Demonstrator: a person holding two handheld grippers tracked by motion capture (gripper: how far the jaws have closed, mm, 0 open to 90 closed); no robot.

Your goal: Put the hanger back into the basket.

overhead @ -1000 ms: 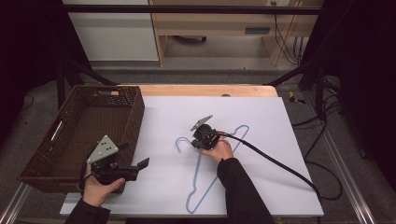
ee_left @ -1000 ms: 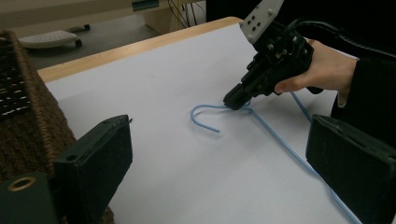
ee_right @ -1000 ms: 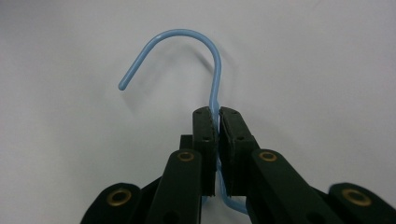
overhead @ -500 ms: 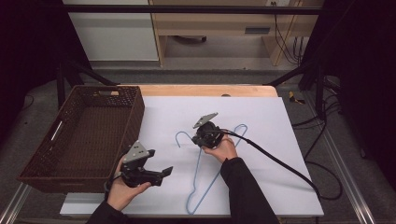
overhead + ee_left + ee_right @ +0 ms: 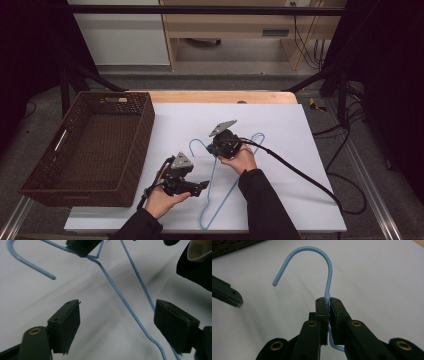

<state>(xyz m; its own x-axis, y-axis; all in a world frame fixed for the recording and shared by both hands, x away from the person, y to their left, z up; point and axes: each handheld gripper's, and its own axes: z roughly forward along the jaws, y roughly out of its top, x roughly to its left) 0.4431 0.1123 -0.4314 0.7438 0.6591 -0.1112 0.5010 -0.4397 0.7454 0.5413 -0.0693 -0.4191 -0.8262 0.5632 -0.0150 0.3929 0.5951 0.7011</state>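
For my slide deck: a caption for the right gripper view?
Right gripper fingers shut on the neck of a blue wire hanger above the white table.

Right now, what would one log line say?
right tongs: shut on blue wire hanger neck | left tongs: open beside it | wicker basket: empty

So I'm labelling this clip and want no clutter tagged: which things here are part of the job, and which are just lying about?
In use:
- blue wire hanger, clamped at its neck by the right gripper
- left gripper, jaws open around the hanger's wire

Lying about:
- wicker basket, empty, left of the white sheet
- loose cables on the floor at the right
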